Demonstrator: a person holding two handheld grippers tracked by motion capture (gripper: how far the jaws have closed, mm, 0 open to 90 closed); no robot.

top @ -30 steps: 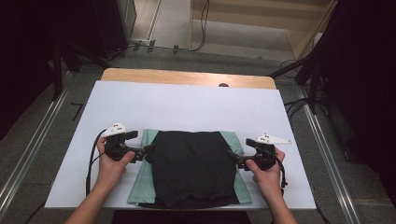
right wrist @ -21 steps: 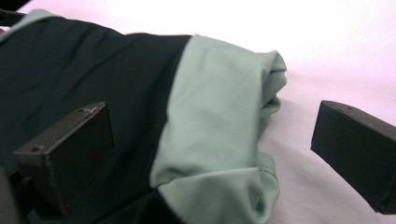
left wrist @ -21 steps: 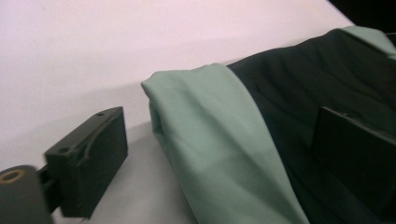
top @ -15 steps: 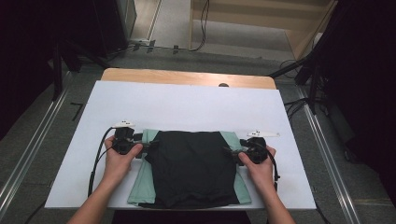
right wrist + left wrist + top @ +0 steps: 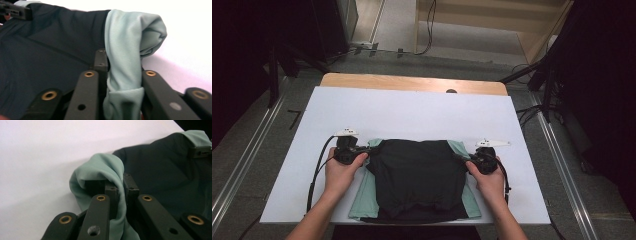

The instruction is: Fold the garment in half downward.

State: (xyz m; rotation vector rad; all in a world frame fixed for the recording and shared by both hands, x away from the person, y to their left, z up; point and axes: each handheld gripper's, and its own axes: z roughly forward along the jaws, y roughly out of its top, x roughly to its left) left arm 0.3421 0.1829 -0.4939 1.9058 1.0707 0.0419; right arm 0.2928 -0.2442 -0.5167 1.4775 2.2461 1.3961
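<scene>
Jaws had just been closing. Left hand-held gripper [image 5: 120, 191] pinched the shirt [image 5: 419, 177] (green sleeve fold); right hand-held gripper [image 5: 122, 72] likewise.

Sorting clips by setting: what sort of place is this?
Probably a lab or workshop recording station: a white-topped table between metal floor rails, loose cables on the floor behind, and dark curtains around it.

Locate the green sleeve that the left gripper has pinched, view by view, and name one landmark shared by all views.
High view: green sleeve at the black shirt's far left corner, by the left gripper.
Left gripper view: centre, bunched between the jaws.
Right gripper view: pale scrap at top left.
Shared landmark: the black shirt.
</scene>
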